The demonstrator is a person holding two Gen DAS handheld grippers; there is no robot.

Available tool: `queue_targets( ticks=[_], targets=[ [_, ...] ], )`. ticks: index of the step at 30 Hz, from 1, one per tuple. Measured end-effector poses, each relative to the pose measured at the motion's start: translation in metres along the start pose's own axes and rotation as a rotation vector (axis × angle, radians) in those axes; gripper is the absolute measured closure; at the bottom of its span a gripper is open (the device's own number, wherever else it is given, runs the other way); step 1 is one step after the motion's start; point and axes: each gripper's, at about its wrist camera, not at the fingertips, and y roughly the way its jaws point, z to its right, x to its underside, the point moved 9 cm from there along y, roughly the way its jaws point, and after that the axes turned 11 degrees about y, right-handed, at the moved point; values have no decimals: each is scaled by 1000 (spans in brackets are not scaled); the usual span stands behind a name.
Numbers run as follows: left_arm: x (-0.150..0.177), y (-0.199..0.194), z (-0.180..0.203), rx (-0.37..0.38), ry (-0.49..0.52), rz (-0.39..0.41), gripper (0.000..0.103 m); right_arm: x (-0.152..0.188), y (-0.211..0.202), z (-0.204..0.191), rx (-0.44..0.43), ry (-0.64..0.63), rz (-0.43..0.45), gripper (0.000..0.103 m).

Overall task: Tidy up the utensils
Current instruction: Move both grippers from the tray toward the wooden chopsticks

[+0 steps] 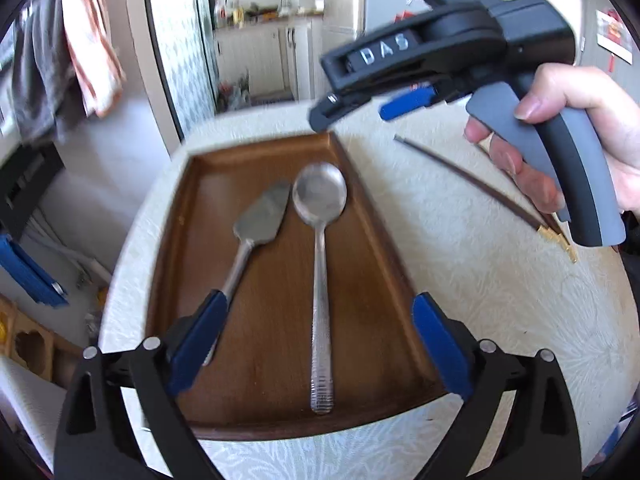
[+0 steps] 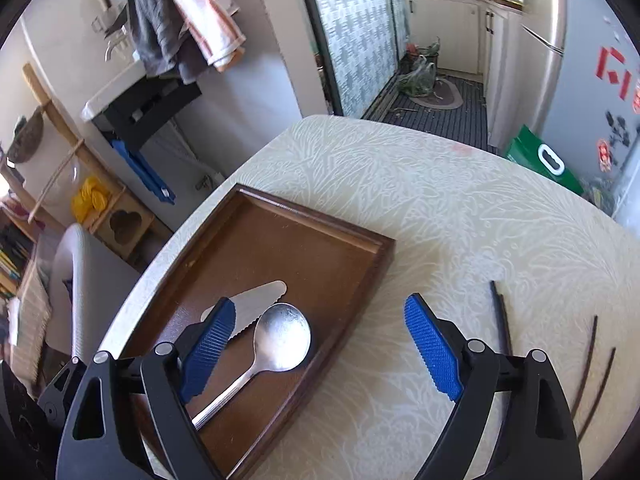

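A brown wooden tray (image 1: pixel 256 408) (image 2: pixel 304 240) lies on the round table. Inside it, side by side, rest a metal spoon (image 1: pixel 320 216) (image 2: pixel 280 340) and a flat serrated server (image 1: pixel 256 220) (image 2: pixel 256 300). My left gripper (image 1: pixel 320 336) hangs open over the tray's near end, nothing between its blue pads. My right gripper (image 2: pixel 324 348) is open too, straddling the tray's right rim, empty. In the left wrist view the right gripper's body (image 1: pixel 460 56) sits above the table in a person's hand (image 1: pixel 600 140). Dark chopsticks (image 1: pixel 480 184) (image 2: pixel 502 316) lie on the cloth to the right of the tray.
The table carries a pale patterned cloth (image 2: pixel 460 208) and its round edge drops off close to the tray's left side. Beyond it stand a chair back (image 2: pixel 80 280), shelves, hanging towels (image 2: pixel 192 12), a kitchen doorway and a fridge (image 2: pixel 592 80).
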Motion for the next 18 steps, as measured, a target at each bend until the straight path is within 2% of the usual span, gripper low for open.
queue_targets(
  ticks=[3, 7, 9, 12, 18],
  targets=[
    [-17, -19, 12, 8, 32, 51, 5, 2, -32, 24, 8, 5, 25, 15],
    [-40, -22, 42, 67, 60, 95, 5, 12, -72, 81, 84, 47, 54, 15],
    [-49, -16, 62, 105, 71, 97, 5, 19, -88, 114, 102, 101, 63, 15],
    [-58, -5, 91, 152, 81, 94, 5, 33, -100, 150, 112, 130, 45, 25],
    [-68, 12, 128, 183, 84, 80, 5, 52, -113, 190, 122, 141, 44, 26]
  ],
)
